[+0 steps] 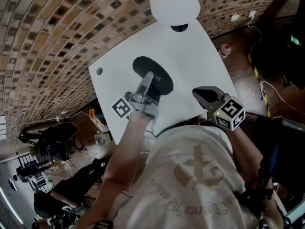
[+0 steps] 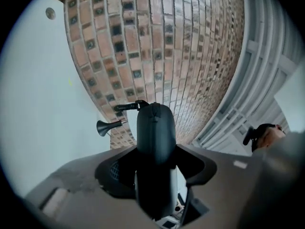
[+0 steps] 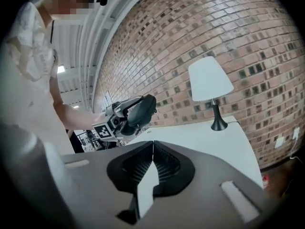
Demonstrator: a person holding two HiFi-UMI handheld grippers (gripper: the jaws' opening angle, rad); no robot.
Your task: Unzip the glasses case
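A black oval glasses case (image 1: 161,82) is held up above the white table (image 1: 200,56), and my left gripper (image 1: 147,79) is shut on its sides. In the left gripper view the case (image 2: 155,125) stands end-on between the jaws of the left gripper (image 2: 155,151) and sticks out past them toward the brick wall. From the right gripper view I see the case (image 3: 143,108) in the left gripper (image 3: 125,111) at the left. My right gripper (image 1: 202,95) is shut and empty, hovering to the right of the case (image 3: 152,144).
A white-shaded lamp (image 1: 174,4) with a black base stands at the table's far end (image 3: 209,80). A small round hole (image 1: 99,71) marks the table's left corner. A brick wall runs behind. Cables and a bottle (image 1: 225,49) lie on the floor to the right.
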